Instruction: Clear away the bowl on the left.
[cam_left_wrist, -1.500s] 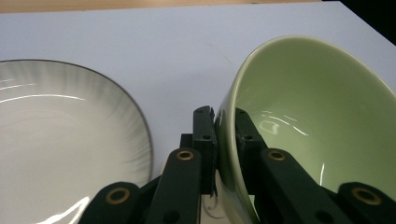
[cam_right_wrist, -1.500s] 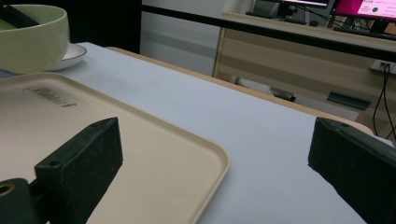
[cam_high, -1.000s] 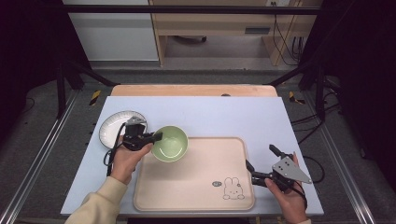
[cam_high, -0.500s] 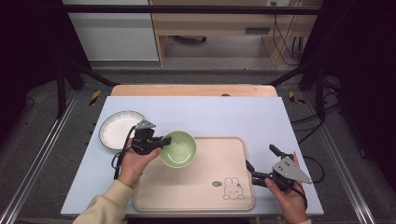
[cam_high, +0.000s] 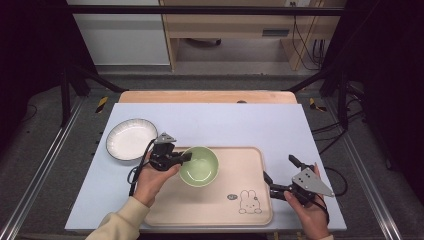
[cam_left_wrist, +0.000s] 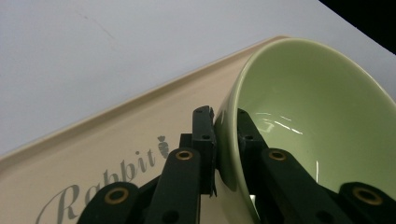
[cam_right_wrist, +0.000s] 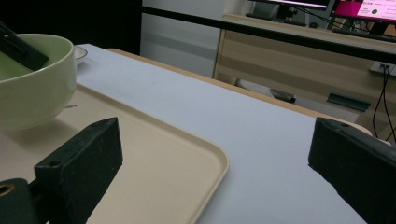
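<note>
My left gripper (cam_high: 186, 158) clamps the near-left rim of the green bowl (cam_high: 200, 166), one jaw inside the wall and one outside, as the left gripper view shows close up; the bowl sits over the far-left part of the beige tray (cam_high: 250, 160), though I cannot tell from above whether its base rests on the tray or hangs just clear. In the left gripper view the bowl's right side runs off the frame and the tray's printed word "Rabbit" is partly covered by the jaws. My right gripper (cam_high: 278, 175) waits at the tray's near-right edge, jaws spread wide with nothing between them; the right gripper view crops both jaws at the bottom. To the left of the tray, the white plate (cam_high: 130, 140) lies on the pale table (cam_high: 240, 125), just beside my left hand (cam_high: 155, 182).
</note>
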